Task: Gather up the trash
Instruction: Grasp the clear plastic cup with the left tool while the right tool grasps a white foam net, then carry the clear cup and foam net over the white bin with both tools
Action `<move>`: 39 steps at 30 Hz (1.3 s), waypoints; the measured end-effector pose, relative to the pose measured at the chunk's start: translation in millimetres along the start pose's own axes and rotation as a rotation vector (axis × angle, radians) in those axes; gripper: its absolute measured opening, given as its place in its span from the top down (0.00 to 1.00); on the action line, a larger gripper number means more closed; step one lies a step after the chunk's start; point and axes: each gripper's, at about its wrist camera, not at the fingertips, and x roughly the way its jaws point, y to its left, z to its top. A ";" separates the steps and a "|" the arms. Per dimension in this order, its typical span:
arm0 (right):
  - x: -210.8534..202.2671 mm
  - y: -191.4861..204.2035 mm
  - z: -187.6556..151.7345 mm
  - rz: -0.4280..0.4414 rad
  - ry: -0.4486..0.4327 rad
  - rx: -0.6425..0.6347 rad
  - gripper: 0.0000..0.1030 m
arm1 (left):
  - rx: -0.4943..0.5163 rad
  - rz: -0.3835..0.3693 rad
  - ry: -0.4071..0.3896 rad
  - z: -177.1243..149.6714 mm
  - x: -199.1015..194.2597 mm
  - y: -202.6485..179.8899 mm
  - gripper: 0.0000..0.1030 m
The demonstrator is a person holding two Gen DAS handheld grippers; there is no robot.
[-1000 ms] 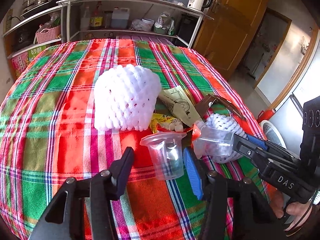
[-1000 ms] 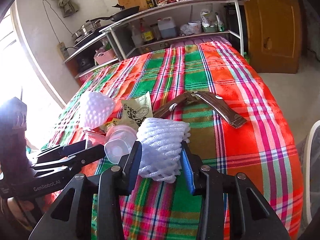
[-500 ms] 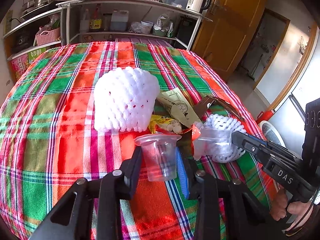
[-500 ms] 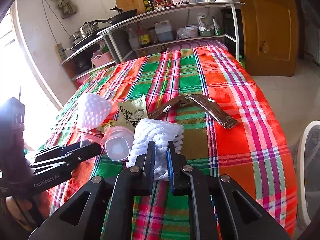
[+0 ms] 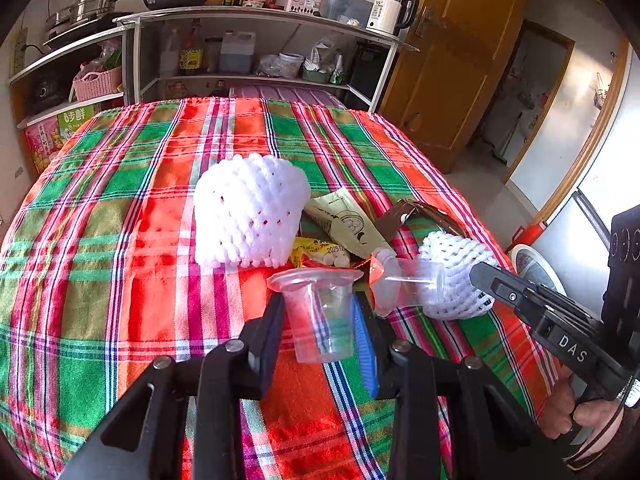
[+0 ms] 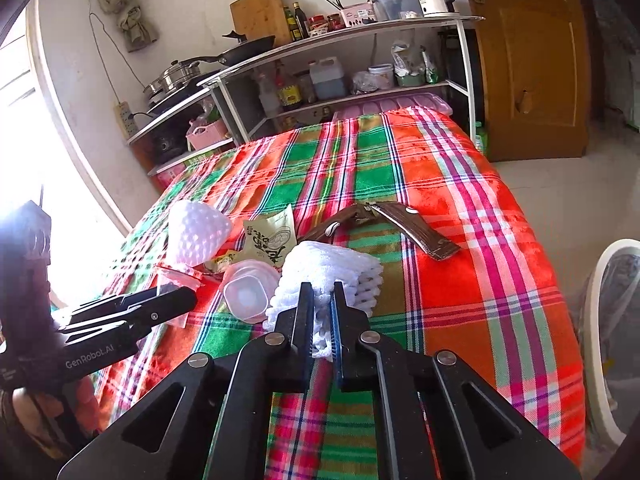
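My left gripper [image 5: 318,320] is shut on a clear plastic cup [image 5: 318,312] and holds it upright just above the plaid cloth. My right gripper [image 6: 322,312] is shut on a white foam fruit net [image 6: 332,276], which also shows in the left wrist view [image 5: 456,276]. A second clear cup [image 5: 404,284] lies on its side beside that net. A larger foam net [image 5: 250,212], a beige wrapper [image 5: 346,224], a yellow wrapper [image 5: 320,250] and a brown wrapper [image 6: 404,226] lie on the table.
The table with the plaid cloth [image 5: 120,240] drops off at the right. Shelves [image 5: 260,52] with pots and bottles stand behind it. A wooden door [image 6: 532,60] is at the far right. A white fan [image 6: 616,320] stands on the floor by the table.
My left gripper closed on the clear cup and raised it slightly. My right gripper closed on the small foam net, squeezing it.
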 end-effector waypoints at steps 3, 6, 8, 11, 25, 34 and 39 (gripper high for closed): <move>-7.5 -4.1 -0.7 0.000 -0.017 0.015 0.93 | 0.004 -0.004 -0.008 0.9 -3.5 -3.7 0.66; -15.2 -7.6 -1.1 -0.005 -0.037 0.025 0.93 | 0.020 -0.012 -0.019 2.5 -8.0 -10.4 0.66; -21.4 -10.0 -1.4 -0.007 -0.049 0.032 0.93 | 0.031 -0.021 -0.029 4.1 -11.5 -15.8 0.66; -30.7 -14.0 -1.1 -0.017 -0.070 0.038 0.93 | 0.050 -0.035 -0.044 6.9 -15.5 -25.5 0.66; -82.0 -46.6 -4.5 -0.122 -0.159 0.083 0.93 | 0.202 -0.125 -0.059 17.6 -14.4 -97.2 0.66; -131.3 -100.6 -13.8 -0.249 -0.219 0.175 0.93 | 0.293 -0.232 -0.044 26.2 -0.2 -166.9 0.66; -156.7 -131.5 -21.3 -0.313 -0.239 0.223 0.93 | 0.341 -0.283 -0.015 24.5 11.4 -205.8 0.66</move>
